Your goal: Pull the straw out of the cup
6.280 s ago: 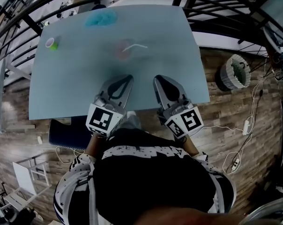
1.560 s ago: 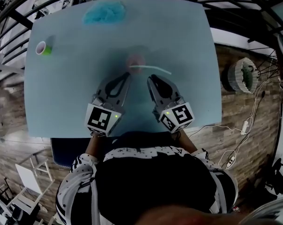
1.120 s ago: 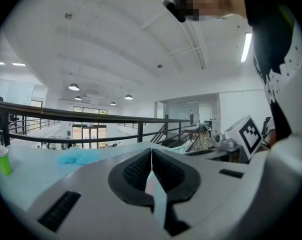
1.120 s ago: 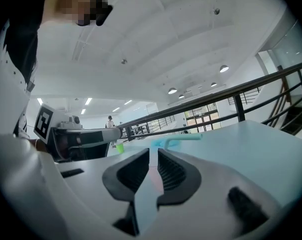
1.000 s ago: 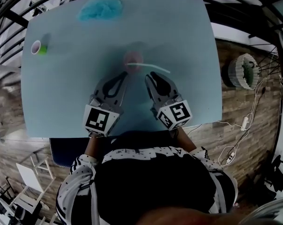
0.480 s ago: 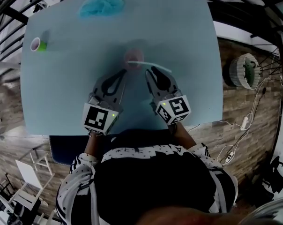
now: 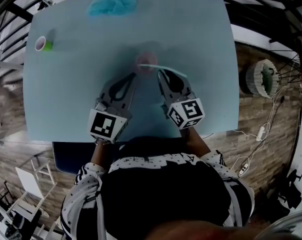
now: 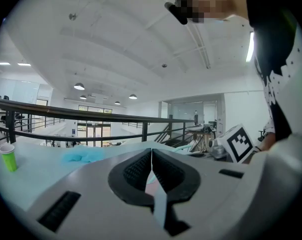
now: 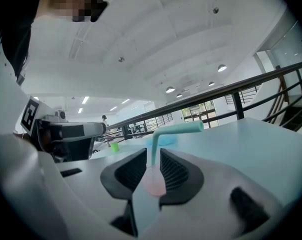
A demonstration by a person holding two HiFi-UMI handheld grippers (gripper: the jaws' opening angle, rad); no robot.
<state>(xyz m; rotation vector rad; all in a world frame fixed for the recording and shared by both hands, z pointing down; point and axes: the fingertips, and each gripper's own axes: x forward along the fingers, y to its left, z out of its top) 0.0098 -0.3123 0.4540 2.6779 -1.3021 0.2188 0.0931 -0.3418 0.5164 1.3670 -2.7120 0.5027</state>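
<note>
**Straw not out yet – R gripper lined up on it**

Straw [image 9: 153, 144], teal w/ a bent top, stands in the pink cup [image 9: 154, 180], which sits mid-bench just ahead of both grippers. So the pull isn't done: the straw is in the cup, bent end pointing to the person's right.

R gripper [image 9: 151, 154] has its jaws a little apart, w/ the straw's upright part showing in the gap. Can't tell if a pad touches it, but it doesn't look clamped. L gripper [image 8: 151, 151] is closed on nothing, tips just beside the cup on its near-left side.

Left to do, prob.: close R on the straw and lift it clear. L may need to steady the cup, which looks light.

Further out on the bench [image 7: 71, 94]: a blue cloth [image 7: 112, 4] at the far edge and a small green cup [image 7: 43, 44] far left, both well apart from the work.

Writing: none readable. Only black-and-white square markers on the gripper cubes.
</note>
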